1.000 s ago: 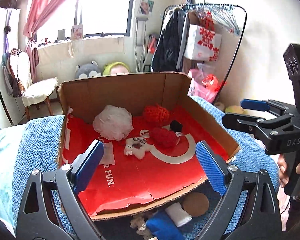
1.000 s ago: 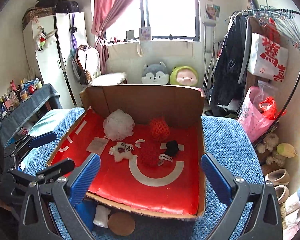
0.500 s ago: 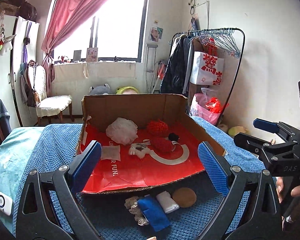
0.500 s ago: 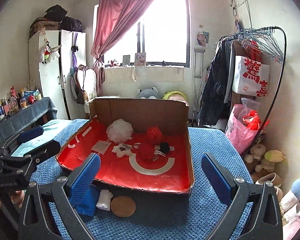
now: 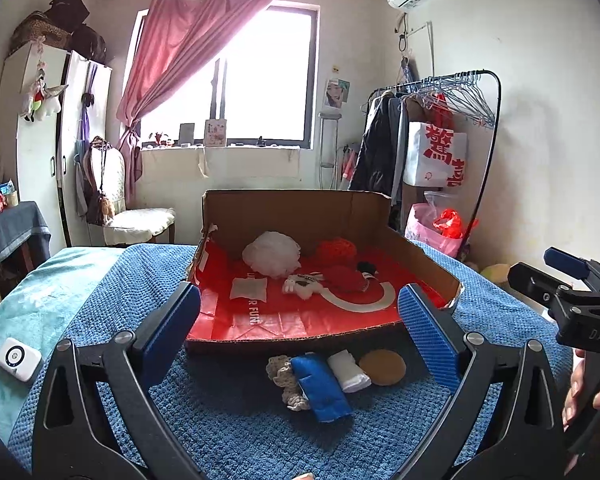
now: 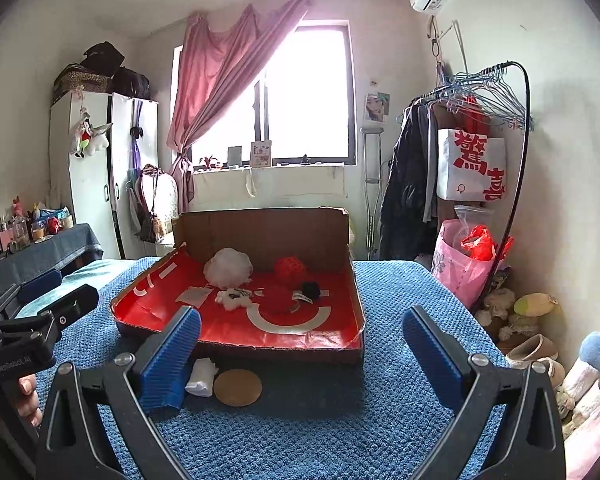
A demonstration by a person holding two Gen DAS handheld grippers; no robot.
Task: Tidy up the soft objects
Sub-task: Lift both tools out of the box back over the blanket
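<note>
A cardboard box with a red lining sits on the blue blanket. In it lie a white puff, a red mesh ball, a red knitted piece, a small black item and a small white plush. In front of the box lie a beige crochet piece, a blue pouch, a white roll and a tan round pad. My left gripper and right gripper are both open and empty, above these.
A blue blanket covers the bed. A white device lies on the teal sheet at left. A clothes rack, pink bag and plush toys stand at right. A dark table stands at left.
Both grippers have pulled back and up from the box, so the items in front of it and more of the room show. Both stay open.
</note>
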